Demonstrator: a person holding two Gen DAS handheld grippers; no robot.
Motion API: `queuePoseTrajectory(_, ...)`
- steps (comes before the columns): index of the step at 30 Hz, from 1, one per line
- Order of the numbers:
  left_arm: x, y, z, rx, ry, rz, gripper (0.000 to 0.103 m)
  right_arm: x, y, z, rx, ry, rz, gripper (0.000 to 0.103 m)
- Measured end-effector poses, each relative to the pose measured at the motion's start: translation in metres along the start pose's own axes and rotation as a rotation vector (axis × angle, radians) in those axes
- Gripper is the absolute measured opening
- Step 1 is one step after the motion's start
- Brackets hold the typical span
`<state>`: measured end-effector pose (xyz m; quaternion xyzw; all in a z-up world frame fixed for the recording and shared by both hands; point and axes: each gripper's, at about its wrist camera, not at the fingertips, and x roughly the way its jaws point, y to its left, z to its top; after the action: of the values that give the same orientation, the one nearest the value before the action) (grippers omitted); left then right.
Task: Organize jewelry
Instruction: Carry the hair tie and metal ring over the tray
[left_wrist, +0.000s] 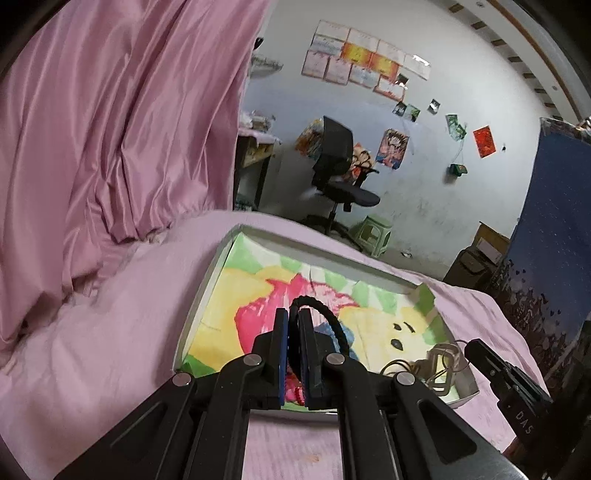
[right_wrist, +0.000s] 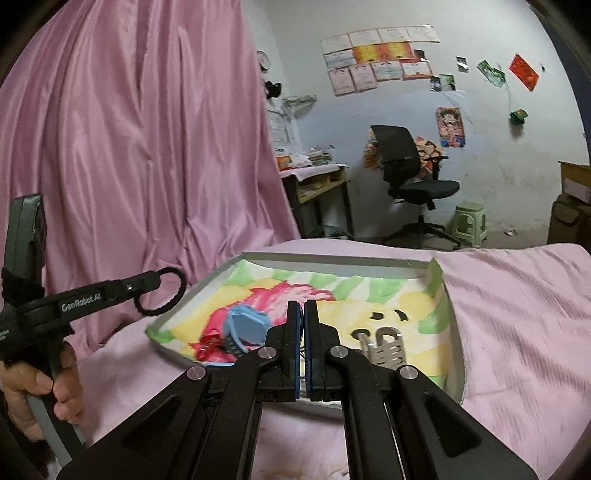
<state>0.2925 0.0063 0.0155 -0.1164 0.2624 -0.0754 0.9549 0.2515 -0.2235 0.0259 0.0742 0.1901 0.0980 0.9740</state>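
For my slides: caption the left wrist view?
Left gripper shut on a black braided ring above a paper-lined tray on a pink bed.

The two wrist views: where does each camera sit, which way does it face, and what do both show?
Left wrist view: sits on the left tool, facing along its fingers over the shallow box on the pink bedding; the tool is shut on a black braided ring; the right tool's tip shows at far right.
Right wrist view: sits on the right tool, shut, over the same box; the left tool with the ring and the hand holding it show at left.
Shared: box, pink curtain, office chair, green stool.
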Motion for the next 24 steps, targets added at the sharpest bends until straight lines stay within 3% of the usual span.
queuePoseTrajectory(24, 0.039, 0.000, -0.018, 0.019, 0.186, -0.006, 0.006, 0.035, -0.010, -0.025, 0.018, 0.144, -0.046, 0.002)
